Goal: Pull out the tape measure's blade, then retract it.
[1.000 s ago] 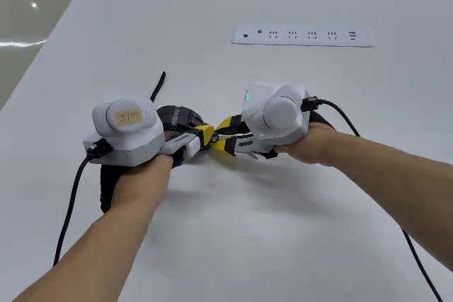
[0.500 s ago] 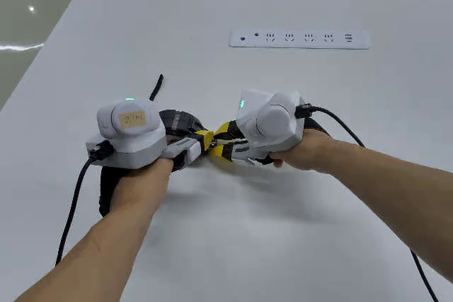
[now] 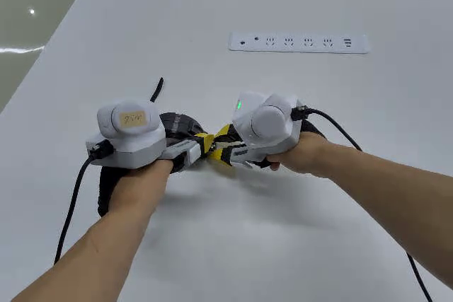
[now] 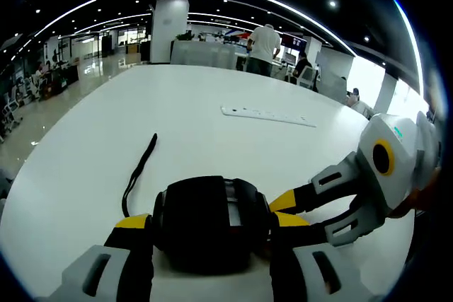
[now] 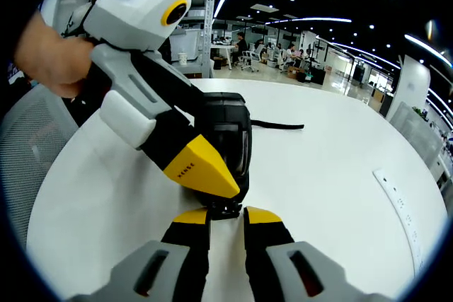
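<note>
The white counter (image 3: pixel 297 231) carries everything I work on. It looks a shade lower in the head view than a second ago, but that is only the headset moving. What has really changed is the spacing. My two grippers sit closer together than they did a second ago and almost exactly as they did half a second ago. No length of blade shows between them.

I count two grippers, two hands, two cables, one power strip, one tape measure and one strap.

The left gripper (image 4: pixel 209 221), held in my left hand (image 3: pixel 141 182), has its jaws spread to the width of the tape measure (image 5: pixel 226 139) and clamped on both sides of the black case. The case sits low over the counter, and I cannot tell whether it touches the surface. The right gripper (image 5: pixel 226 216), in my right hand (image 3: pixel 304 153), meets it nose to nose. Its yellow tips are drawn nearly together and pinch a small dark tab (image 5: pixel 225 209) that sticks out at the bottom edge of the case.

The power strip (image 3: pixel 299 42) lies flat at the far side of the counter, well apart from the work. The strap (image 4: pixel 139 167) trails from the case across the counter, away from me. The cables (image 3: pixel 71 203) are black, one leaving the back of each gripper.

In the head view, the gripper bodies cover most of the case and the pinch point.
</note>
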The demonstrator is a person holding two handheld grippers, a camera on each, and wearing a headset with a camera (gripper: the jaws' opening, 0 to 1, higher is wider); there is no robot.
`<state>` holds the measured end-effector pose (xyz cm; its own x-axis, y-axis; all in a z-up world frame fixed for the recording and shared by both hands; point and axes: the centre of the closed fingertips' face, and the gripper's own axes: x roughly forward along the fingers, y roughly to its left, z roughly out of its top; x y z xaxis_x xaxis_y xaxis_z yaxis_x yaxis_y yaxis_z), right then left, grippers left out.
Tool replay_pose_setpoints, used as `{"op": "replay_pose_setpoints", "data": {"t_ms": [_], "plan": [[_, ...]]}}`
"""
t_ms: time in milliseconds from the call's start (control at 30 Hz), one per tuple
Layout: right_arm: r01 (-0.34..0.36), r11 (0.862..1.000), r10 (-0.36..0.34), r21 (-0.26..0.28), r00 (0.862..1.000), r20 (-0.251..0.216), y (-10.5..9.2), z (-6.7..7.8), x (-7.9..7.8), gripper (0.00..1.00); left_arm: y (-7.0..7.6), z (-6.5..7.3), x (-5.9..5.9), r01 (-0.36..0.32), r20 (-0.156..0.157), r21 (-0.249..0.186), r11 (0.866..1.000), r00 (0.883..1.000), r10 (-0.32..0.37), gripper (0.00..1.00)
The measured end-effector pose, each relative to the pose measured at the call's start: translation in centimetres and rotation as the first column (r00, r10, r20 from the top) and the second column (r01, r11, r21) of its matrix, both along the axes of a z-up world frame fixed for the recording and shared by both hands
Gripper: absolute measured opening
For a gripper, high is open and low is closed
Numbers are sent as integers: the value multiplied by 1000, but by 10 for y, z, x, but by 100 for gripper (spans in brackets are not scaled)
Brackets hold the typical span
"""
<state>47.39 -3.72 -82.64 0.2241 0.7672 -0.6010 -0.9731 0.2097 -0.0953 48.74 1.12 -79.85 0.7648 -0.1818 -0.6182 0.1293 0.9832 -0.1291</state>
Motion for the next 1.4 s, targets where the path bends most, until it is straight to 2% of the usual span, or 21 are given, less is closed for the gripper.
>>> {"op": "replay_pose_setpoints", "data": {"t_ms": [33, 267, 300, 533, 667, 767, 967, 1033, 1100, 1200, 1300, 1400], "plan": [[14, 1000, -14, -12, 1000, -12, -4, -1, -1, 18, 0, -1, 0, 5, -10, -4, 1000, 1000, -5, 64], [21, 1000, -21, -14, 1000, -12, -6, 0, 0, 24, 0, 0, -1, 6, -9, -5, 1000, 1000, -6, 63], [51, 999, -51, -7, 999, -6, -18, 7, 0, 24, 0, 4, -1, 36, 4, 9, 999, 999, -36, 63], [97, 995, -97, -5, 995, -7, -35, 14, 2, 32, 5, 7, -5, 77, 6, 38, 996, 997, -77, 65], [128, 992, -128, -3, 992, -10, -52, 18, 0, 37, 7, 11, -6, 110, 26, 50, 993, 993, -111, 67], [143, 990, -143, -5, 990, -14, -62, 18, -2, 39, 7, 11, -8, 142, 29, 62, 988, 989, -144, 69], [205, 979, -205, 15, 978, -26, -87, 24, -7, 47, 6, 12, -13, 201, 39, 54, 978, 978, -203, 73], [221, 975, -220, 20, 975, -28, -95, 26, -9, 50, 3, 13, -15, 239, 52, 58, 969, 969, -242, 73], [238, 971, -238, 28, 971, -20, -101, 29, -10, 52, 3, 12, -17, 252, 52, 60, 966, 965, -255, 74], [267, 963, -267, 44, 964, -18, -111, 33, -12, 55, 0, 14, -20, 278, 75, 51, 959, 957, -281, 76], [290, 955, -290, 58, 957, -8, -120, 36, -14, 55, 0, 15, -22, 302, 83, 63, 951, 948, -306, 77], [316, 946, -315, 68, 949, -21, -130, 38, -19, 61, -3, 17, -26, 335, 101, 64, 940, 935, -341, 80]]}}
